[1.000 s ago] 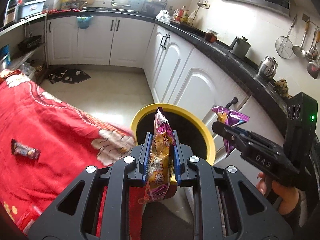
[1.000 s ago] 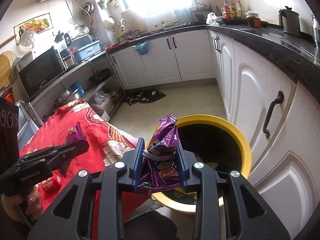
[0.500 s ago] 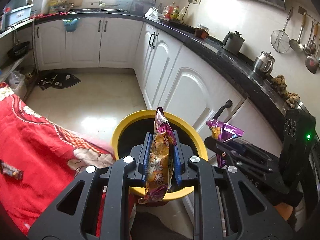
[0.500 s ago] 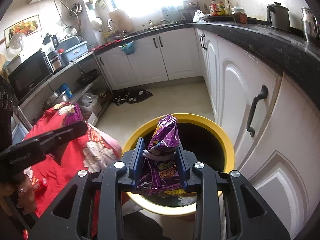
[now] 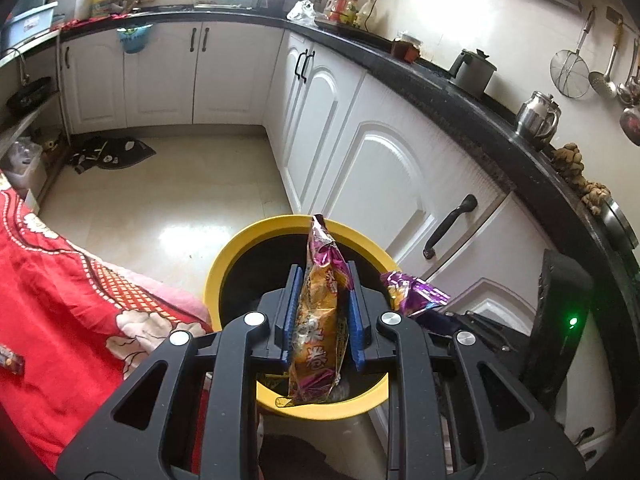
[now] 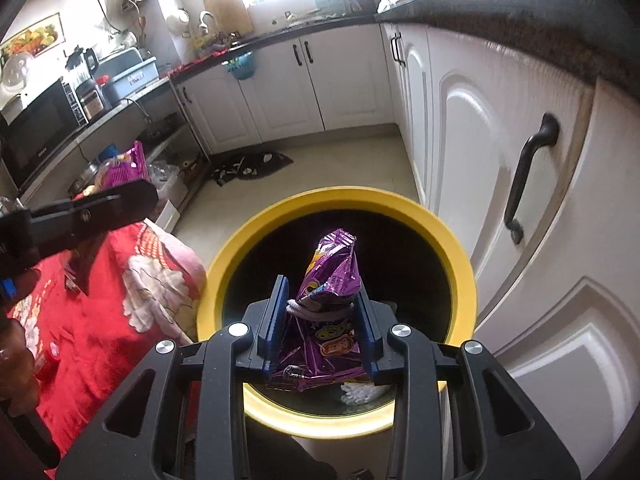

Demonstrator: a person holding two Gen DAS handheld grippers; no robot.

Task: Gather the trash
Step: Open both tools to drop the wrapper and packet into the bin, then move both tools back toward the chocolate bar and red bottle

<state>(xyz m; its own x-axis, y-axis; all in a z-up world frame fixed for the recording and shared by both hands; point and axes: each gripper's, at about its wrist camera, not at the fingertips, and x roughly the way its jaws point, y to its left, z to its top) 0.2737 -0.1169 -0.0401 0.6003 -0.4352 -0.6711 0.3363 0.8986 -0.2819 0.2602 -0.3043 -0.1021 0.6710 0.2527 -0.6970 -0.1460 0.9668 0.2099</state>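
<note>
Over the yellow-rimmed bin (image 5: pixel 224 268), beside a red patterned cloth (image 5: pixel 68 292) on the left, two grippers each pinch a snack packet. Left gripper (image 5: pixel 320 312) clamps an orange and purple wrapper (image 5: pixel 320 320) upright at its middle. Right gripper (image 6: pixel 320 320) grips a purple packet (image 6: pixel 332 280) near its crumpled waist. Both look light, thin, crinkly and slick, so a firm mid-body hold seems safest until release above the opening.

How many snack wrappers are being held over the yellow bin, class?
2: an orange wrapper clamped in the left gripper, and a purple wrapper clamped in the right gripper, both above the bin.
</note>
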